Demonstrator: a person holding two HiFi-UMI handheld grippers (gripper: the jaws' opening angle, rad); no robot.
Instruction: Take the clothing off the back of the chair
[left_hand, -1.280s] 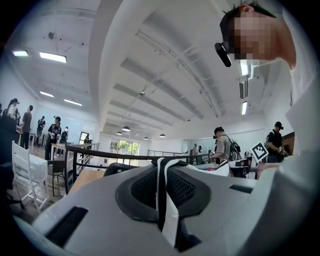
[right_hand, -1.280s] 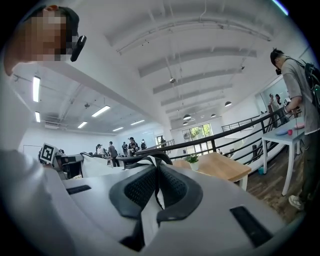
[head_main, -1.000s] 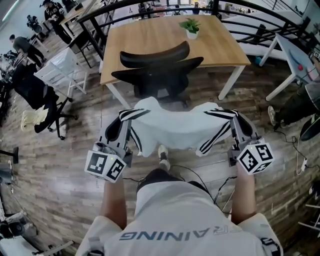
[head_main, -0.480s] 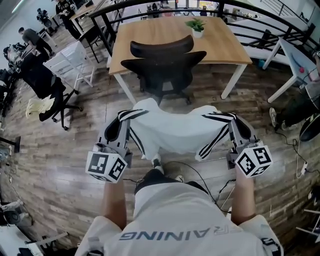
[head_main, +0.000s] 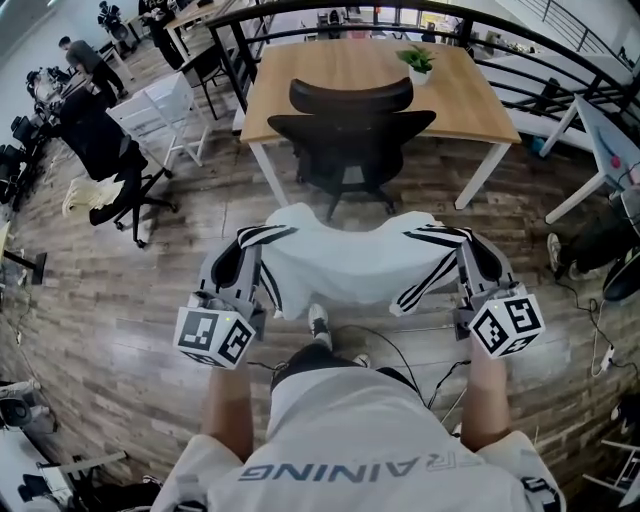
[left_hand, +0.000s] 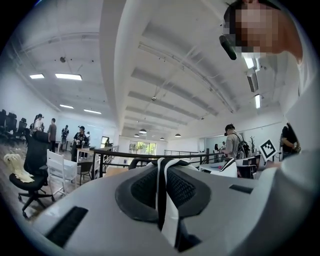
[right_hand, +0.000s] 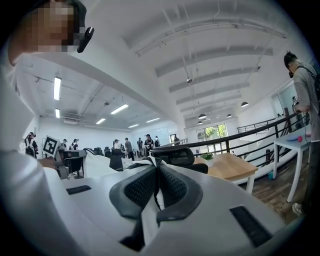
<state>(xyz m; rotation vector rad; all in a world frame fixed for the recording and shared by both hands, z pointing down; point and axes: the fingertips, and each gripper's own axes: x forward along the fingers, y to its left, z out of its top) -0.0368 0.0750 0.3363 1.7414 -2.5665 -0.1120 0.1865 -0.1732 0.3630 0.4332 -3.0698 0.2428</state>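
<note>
A white garment with black stripes (head_main: 350, 262) hangs spread in the air between my two grippers, apart from the black office chair (head_main: 352, 135) behind it. My left gripper (head_main: 252, 242) is shut on the garment's left striped shoulder; in the left gripper view the striped cloth (left_hand: 161, 190) is pinched between the dark pads. My right gripper (head_main: 458, 240) is shut on the right striped shoulder, and the right gripper view shows the cloth (right_hand: 152, 192) squeezed between its pads. The chair's back is bare.
A wooden table (head_main: 300, 95) with a small potted plant (head_main: 420, 62) stands behind the chair. Another black chair (head_main: 100, 150) and a white rack (head_main: 165, 110) stand at left, a black railing (head_main: 480, 25) at the back, cables (head_main: 385, 345) on the floor.
Both grippers with the garment have drawn back from the chair, which now lies farther off and higher in the head view. The grip on both shoulders is unchanged.
</note>
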